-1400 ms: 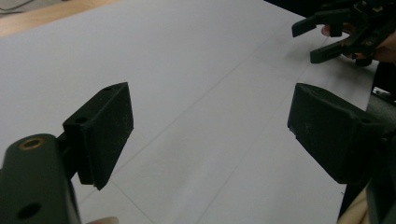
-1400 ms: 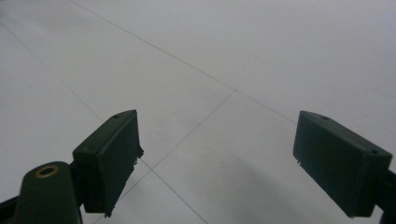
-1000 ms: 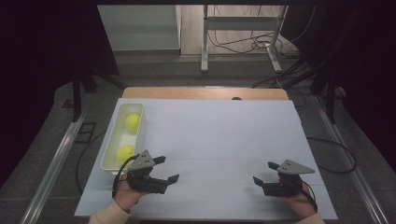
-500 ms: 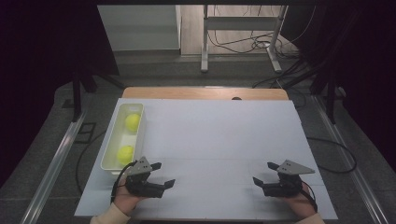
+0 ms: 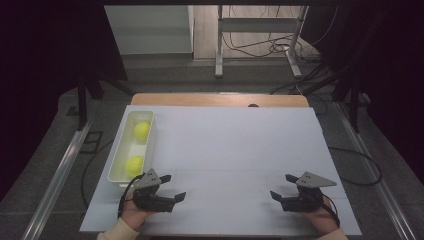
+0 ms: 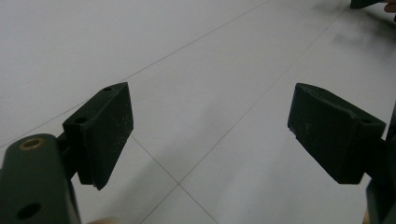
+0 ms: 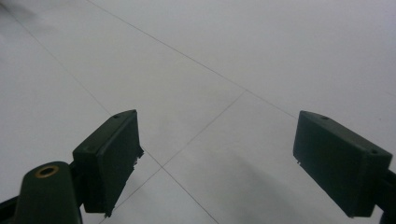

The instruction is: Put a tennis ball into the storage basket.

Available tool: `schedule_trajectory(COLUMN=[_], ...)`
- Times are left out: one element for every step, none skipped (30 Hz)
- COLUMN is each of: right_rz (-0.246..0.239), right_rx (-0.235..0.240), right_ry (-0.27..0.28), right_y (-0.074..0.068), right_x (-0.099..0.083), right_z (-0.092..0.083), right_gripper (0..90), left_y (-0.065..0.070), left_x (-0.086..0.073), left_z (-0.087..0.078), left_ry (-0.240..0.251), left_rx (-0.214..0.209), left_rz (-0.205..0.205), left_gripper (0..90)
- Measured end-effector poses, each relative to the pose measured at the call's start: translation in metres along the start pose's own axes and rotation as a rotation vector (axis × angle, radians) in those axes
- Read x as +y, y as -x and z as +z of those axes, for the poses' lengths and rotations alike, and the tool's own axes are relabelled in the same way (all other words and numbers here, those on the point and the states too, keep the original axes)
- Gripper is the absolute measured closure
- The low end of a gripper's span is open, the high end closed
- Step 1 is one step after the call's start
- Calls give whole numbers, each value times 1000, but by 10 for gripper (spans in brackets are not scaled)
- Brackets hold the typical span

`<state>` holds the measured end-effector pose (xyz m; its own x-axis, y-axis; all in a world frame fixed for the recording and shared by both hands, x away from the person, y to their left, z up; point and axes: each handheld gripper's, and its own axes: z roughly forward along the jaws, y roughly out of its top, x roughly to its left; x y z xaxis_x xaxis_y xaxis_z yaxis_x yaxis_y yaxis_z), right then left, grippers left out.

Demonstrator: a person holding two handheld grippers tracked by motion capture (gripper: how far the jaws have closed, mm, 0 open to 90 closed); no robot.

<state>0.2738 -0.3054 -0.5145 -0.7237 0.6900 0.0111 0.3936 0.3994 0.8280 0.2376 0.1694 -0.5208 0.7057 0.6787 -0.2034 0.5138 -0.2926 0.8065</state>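
- The left tongs (image 5: 172,192) are black with a grey plate on top.
- The right tongs (image 5: 281,189) are black with a grey plate too.
- The table (image 5: 235,150) is white, crossed by thin grey lines, with a tan wooden edge at the top.
- The tray (image 5: 120,150) at left is pale white.
- Both balls (image 5: 142,130) (image 5: 134,165) are yellow-green.

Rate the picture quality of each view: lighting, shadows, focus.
High view: the white table sheet is evenly lit, the room around it nearly black; both yellow balls in the white tray read clearly. Left gripper view: the left gripper has soft-edged black pads, and a faint grey shadow lies at the upper right. Right gripper view: the right gripper stands open over the sheet, which shows thin seams and mild shading.
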Motion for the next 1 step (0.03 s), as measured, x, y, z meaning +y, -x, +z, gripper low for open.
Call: schedule_trajectory(right_rz=[0], right_rx=[0], right_ry=[0], right_y=[0], right_x=[0], right_z=[0], right_gripper=[153], left_y=[0], left_x=[0], left_z=[0], left_ry=[0], left_rx=[0], left_rz=[0], left_gripper=[149])
